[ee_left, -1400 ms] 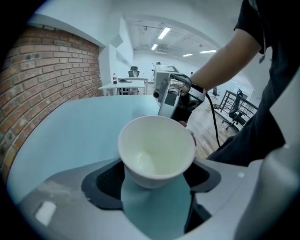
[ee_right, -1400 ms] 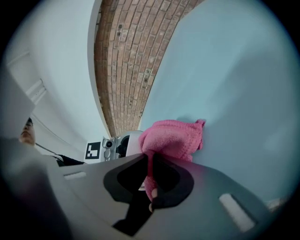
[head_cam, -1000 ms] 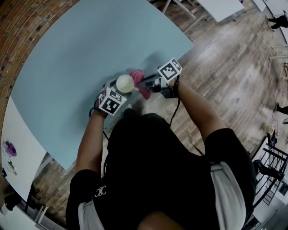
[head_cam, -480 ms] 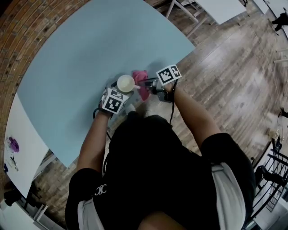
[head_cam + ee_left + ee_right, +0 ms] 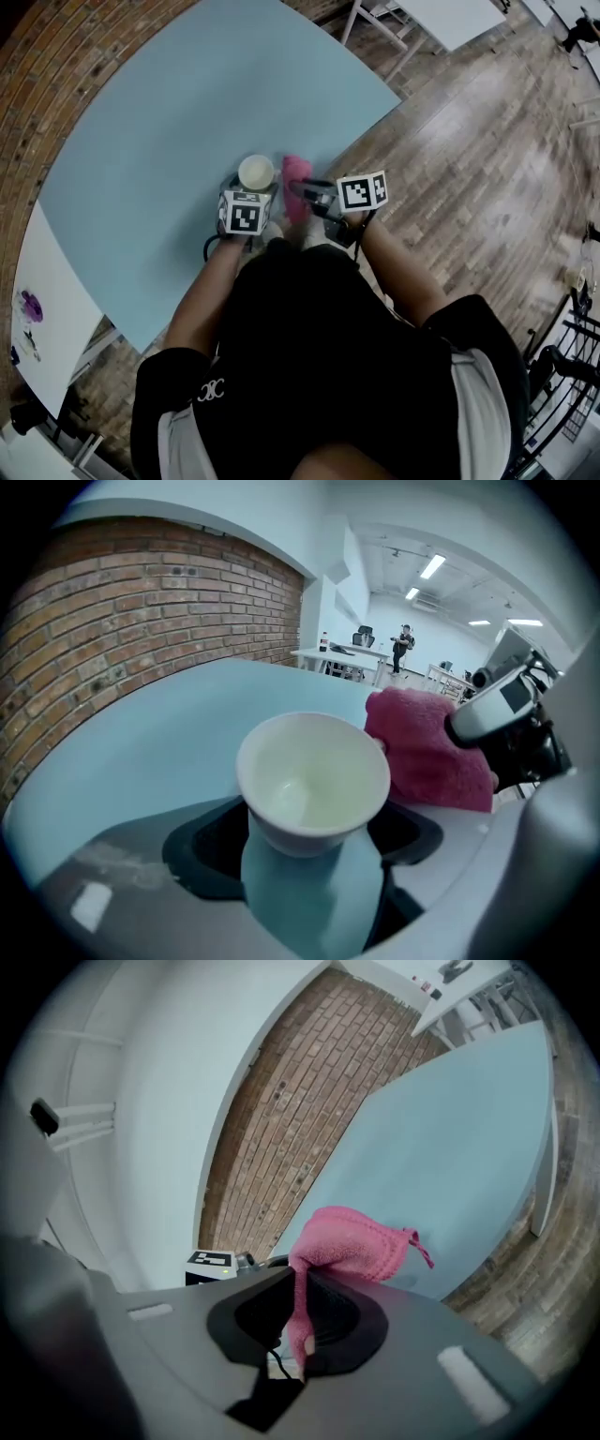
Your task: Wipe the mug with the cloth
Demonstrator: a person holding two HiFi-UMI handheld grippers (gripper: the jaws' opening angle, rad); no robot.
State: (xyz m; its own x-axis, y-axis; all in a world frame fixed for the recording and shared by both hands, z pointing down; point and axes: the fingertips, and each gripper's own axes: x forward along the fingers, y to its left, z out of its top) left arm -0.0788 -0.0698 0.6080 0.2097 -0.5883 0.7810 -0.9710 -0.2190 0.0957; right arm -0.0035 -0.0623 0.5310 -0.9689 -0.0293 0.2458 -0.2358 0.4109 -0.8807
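Progress entry: both pickups look done, and we judge the wipe itself under way or about to start.

- The left hand-held gripper point(image 5: 253, 190) is clamped on the mug point(image 5: 256, 172). In the left gripper view its jaws press on either side of the pale blue body, below the white rim.
- The mug sits over the near edge of the light blue desk point(image 5: 169, 122), at 12 o'clock from the left marker cube. We cannot tell whether its base rests on the desk.
- The right hand-held gripper point(image 5: 307, 193) pinches the pink cloth point(image 5: 297, 175). A fold runs down between its closed jaws and the rest bunches above them.
- The cloth lies at 3 o'clock from the mug, right at the rim. No view confirms firm contact.

Left to do, as we judge it: rub the cloth over the outer wall and the rim, and possibly the inside. The inside looks clean and empty, so the pictures give no visible measure of wiping done.

Counts: one mug, one cloth, two hand-held grippers, one desk carrying the work.
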